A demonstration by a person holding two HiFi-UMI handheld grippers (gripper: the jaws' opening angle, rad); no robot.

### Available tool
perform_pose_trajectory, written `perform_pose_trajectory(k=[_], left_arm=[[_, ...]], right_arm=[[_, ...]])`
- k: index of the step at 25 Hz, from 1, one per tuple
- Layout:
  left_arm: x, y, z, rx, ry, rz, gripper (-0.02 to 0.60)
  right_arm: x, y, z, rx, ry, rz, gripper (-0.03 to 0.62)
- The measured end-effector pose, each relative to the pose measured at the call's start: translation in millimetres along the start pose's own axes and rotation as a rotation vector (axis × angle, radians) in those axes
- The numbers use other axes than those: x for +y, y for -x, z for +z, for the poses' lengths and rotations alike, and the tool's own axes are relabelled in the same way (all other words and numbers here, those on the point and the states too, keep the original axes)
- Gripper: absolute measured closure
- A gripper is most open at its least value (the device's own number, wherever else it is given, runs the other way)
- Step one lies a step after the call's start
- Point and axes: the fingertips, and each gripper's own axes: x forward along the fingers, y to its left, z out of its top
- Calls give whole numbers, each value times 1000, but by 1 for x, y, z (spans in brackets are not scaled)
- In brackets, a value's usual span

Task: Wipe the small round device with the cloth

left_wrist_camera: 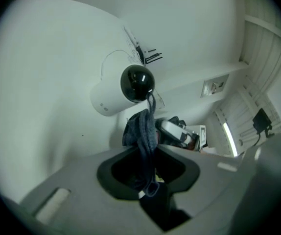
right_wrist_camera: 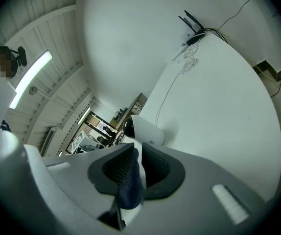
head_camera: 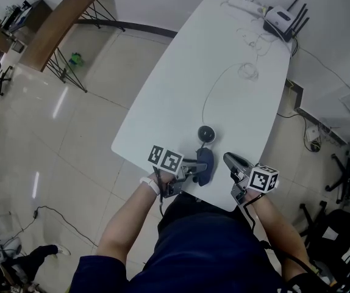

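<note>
Left claw (left_wrist_camera: 148,165): clenched on cloth (left_wrist_camera: 141,131). Right claw (right_wrist_camera: 136,168): pinching a dark fold, apparently the same cloth. Small round device (head_camera: 207,133): wipe the dome gently, without tipping it.

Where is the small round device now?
In the head view, the small round device sits on the white table, just beyond the cloth in the left gripper.

Both forearms reach forward, elbows bent. The left forearm (head_camera: 125,220) is bare, with a white band (head_camera: 150,185) at the wrist. The right forearm (head_camera: 280,226) angles inward. The left tool (head_camera: 194,167) points forward and slightly down, jaws clamped on a dark cloth (left_wrist_camera: 141,131) that bunches out past them. The right tool (head_camera: 228,159) sits beside it, apart, at a similar tilt. Its jaws are nearly together, with a dark fold of cloth pinched between the pads.
</note>
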Motion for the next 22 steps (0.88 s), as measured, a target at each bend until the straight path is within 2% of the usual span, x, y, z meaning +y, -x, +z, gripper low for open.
perform_pose_trajectory(k=[11,13,15,18,20,22], left_arm=[[41,61,15,-111,96,52,489],[55,72,20,-126,114,98,488],[73,84,24,-126,98,198,484],[94,100,28,-94,-21,416,477],[98,107,32,-71,-166,554,461],[99,114,38,-66,-354,690,420]], right_arm=[[7,-2,-6,-9,-12,-4,539],[6,-3,-8,-9,-12,-7,539],[7,-3,-9,-10,-11,-8,539],[9,-3,-9,-14,-11,-11,539],[9,-3,-10,-14,-3,-20,539],[10,-3,-13,-9,16,-35,539]])
